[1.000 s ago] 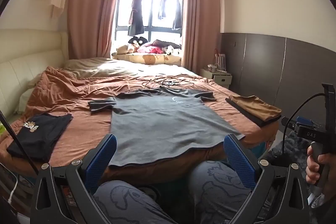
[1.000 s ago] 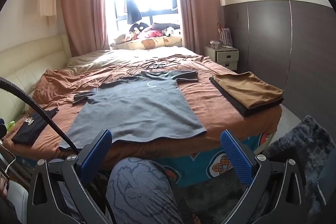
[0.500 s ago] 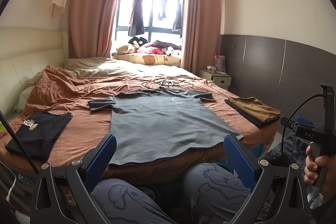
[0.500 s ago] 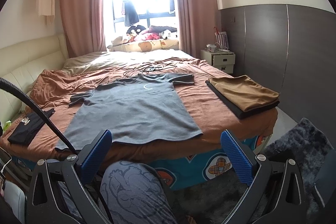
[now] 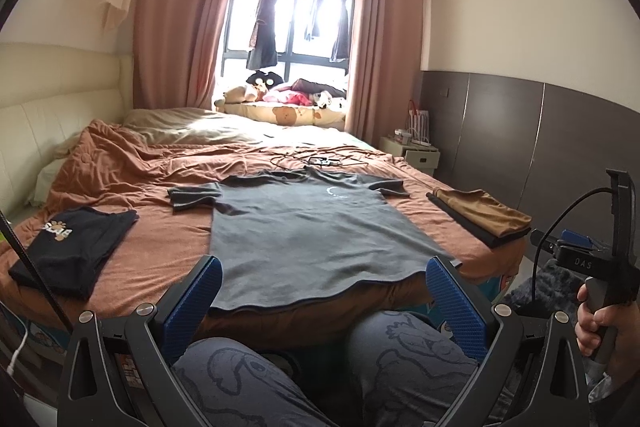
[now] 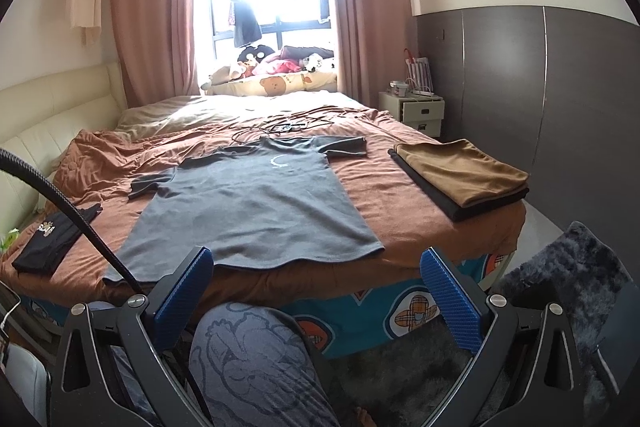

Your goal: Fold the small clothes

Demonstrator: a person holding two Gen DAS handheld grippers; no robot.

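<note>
A grey T-shirt [image 5: 312, 227] [image 6: 256, 207] lies spread flat on the brown bedcover, hem toward me, sleeves out to both sides. My left gripper [image 5: 320, 291] stands open below the hem, over the person's knees, touching no cloth. My right gripper [image 6: 316, 283] is open too, short of the bed's near edge, with nothing between its fingers. In the left wrist view the right gripper's handle [image 5: 600, 267] shows at the right edge, held by a hand [image 5: 596, 319].
A folded black shirt with a print [image 5: 72, 247] [image 6: 52, 239] lies at the bed's left. A folded tan and black stack [image 5: 484, 219] [image 6: 460, 175] sits at the right corner. Cables and a small device [image 6: 280, 127] lie beyond the collar. A nightstand [image 6: 416, 107] stands right; a dark rug [image 6: 560, 287] covers the floor.
Both grippers have drifted slightly back and tilted up, so the bed sits a little lower in view. The T-shirt has not moved.
</note>
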